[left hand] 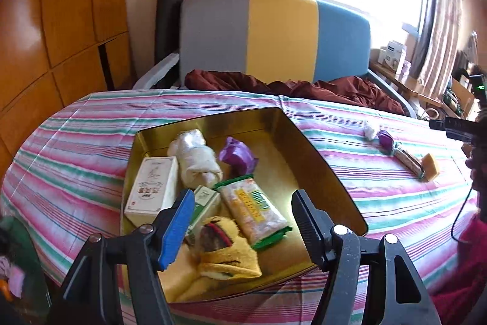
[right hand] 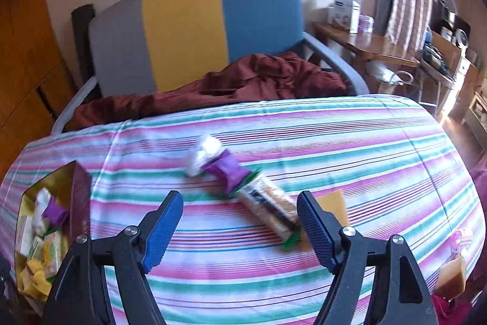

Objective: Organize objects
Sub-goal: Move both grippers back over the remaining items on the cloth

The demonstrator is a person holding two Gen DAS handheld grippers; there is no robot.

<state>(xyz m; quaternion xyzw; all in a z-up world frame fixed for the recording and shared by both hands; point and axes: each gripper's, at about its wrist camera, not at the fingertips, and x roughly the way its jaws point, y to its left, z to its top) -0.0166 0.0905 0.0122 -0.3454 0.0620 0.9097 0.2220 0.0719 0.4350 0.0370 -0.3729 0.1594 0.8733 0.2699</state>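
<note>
Left tongs (left hand: 242, 213) spread wide, holding nothing, hanging over the near end of the gold tin (left hand: 316, 148) on the striped worktop (left hand: 76, 148). Right tongs (right hand: 240, 223) also wide and empty, above the cloth with the loose items just beyond the tips.

Tin contents, near to far: yellow plush toy (left hand: 226, 252), green-edged snack packet (left hand: 254, 209), small green box (left hand: 205, 200), white carton (left hand: 153, 188), white wrapped bundle (left hand: 197, 162), purple wrapper (left hand: 237, 156).

Loose on the cloth, right of the tin, in a diagonal row: tan block (right hand: 333, 203) beside the right fingertip, long clear biscuit pack (right hand: 268, 209), purple packet (right hand: 226, 169) touching its far end, white crumpled wad (right hand: 202, 154). That view is motion-blurred, so whether wad and packet touch is unclear. Another tan block (right hand: 452, 277) sits at the worktop's right edge.

Behind: maroon cloth (right hand: 243, 81) on a grey-yellow-blue chair (right hand: 182, 29).
</note>
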